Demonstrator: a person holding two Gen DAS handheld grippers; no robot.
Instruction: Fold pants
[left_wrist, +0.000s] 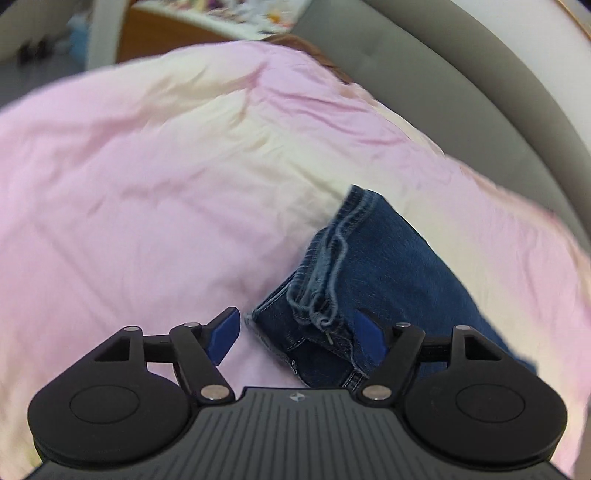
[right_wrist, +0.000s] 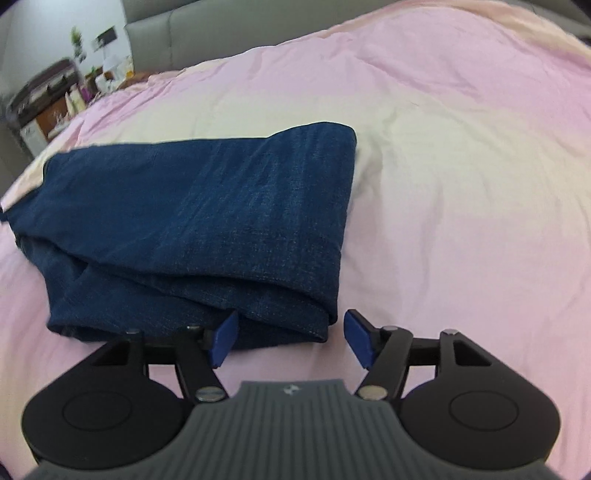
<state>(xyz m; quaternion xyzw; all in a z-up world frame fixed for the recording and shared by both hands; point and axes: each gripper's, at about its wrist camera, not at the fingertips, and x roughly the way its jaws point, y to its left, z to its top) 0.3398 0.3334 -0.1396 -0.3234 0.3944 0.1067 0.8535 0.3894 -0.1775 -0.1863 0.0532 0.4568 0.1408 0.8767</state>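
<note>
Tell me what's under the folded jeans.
The jeans lie on a pink bedsheet, which shows all around them. Whatever lies directly beneath the denim layers is covered.

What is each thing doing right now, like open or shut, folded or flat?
jeans: folded into a stack, lying on the bed, not gripped.
left gripper: open, jeans hem between its jaws, pads not pressing.
right gripper: open, around the folded corner, not squeezing.
pink sheet: spread over the bed, lightly wrinkled.

No readable text, labels or numbers anywhere.
</note>
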